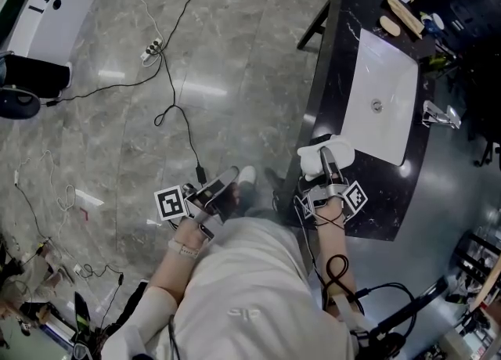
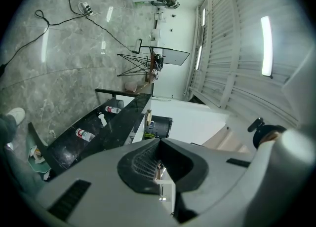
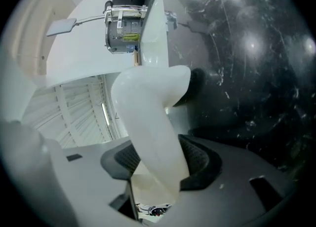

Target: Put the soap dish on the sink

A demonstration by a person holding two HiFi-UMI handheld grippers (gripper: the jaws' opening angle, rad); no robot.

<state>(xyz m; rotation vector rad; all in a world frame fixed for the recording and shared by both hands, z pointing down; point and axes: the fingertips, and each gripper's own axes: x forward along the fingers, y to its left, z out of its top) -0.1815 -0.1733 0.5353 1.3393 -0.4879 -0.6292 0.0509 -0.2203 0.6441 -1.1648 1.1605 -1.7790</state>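
in the right hand-held gripper (image 3: 160, 164) lies the soap dish (image 3: 148, 102).

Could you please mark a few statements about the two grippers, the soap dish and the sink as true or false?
1. The right gripper grips a white soap dish. True.
2. The left gripper holds a bottle. False: its fingers are together with nothing between them.
3. The white basin sits in a black counter. True.
4. The soap dish lies inside the basin. False: it is at the counter's near edge, outside the basin.
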